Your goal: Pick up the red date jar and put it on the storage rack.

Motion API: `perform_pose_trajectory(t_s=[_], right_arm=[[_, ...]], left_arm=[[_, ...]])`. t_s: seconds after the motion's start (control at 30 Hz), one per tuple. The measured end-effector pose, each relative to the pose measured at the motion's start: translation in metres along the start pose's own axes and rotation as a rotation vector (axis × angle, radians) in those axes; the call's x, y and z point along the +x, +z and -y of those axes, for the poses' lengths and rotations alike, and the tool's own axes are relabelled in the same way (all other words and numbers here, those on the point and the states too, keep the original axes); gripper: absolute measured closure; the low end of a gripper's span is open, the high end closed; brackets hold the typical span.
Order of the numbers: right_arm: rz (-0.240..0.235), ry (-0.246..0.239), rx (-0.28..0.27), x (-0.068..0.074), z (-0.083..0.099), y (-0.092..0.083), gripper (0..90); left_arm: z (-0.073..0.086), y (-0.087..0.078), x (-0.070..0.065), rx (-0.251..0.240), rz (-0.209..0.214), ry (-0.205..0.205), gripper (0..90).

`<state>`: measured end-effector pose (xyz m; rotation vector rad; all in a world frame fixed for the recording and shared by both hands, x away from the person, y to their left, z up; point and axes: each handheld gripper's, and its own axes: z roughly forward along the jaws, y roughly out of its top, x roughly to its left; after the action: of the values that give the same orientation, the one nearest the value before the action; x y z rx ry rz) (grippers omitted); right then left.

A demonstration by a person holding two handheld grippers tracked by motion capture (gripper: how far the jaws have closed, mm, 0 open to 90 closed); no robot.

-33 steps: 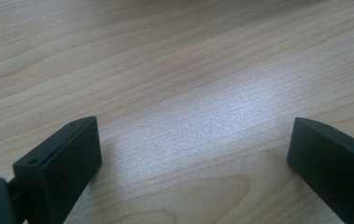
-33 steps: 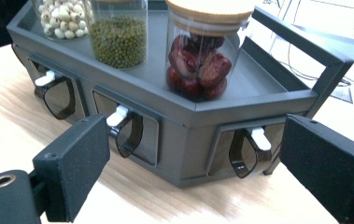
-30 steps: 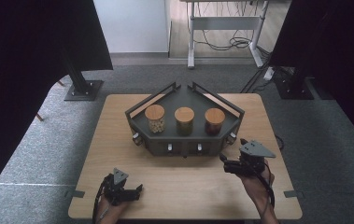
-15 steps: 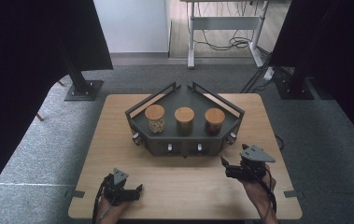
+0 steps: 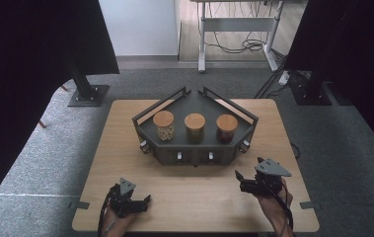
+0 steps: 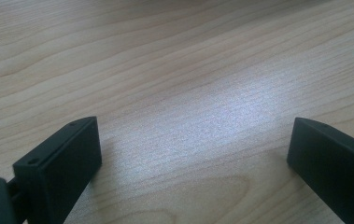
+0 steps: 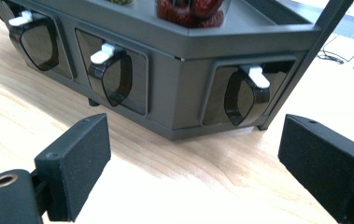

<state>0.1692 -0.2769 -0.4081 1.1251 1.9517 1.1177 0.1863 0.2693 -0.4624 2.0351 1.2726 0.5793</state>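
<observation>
Grey carpet [image 5: 51, 148] and a light wooden table [image 5: 125, 148] are recorded as the setting.

Left hand-held gripper [image 5: 142, 201]: rested at the near left edge, jaws spread wide over bare wood, nothing held.

Dark grey angular metal rack [image 5: 194, 159]: stood at mid-table; three cork-lidded glass jars are carried on top, the left jar [image 5: 164, 125] of pale contents, the middle jar [image 5: 194, 127], the right jar [image 5: 226, 128]; small drawers with white tabs [image 7: 258, 74] are set into the front.

Right hand-held gripper [image 5: 243, 178]: held near the rack's right front corner, jaws well apart, empty, aimed at the right drawer [image 7: 240, 98].

Risks judged: the small tab could be missed or slipped off by wide jaws; the rack could be shoved and the jars toppled by a low, angled approach.
</observation>
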Motion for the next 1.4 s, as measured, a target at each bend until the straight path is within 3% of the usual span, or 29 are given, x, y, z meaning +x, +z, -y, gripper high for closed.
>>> perform_pose_trajectory(t_s=[1.4], right_arm=[[0.053, 0.034, 0.145, 0.0, 0.041, 0.02, 8.8]], left_arm=[[0.0, 0.0, 0.0, 0.0, -0.002, -0.002, 2.7]])
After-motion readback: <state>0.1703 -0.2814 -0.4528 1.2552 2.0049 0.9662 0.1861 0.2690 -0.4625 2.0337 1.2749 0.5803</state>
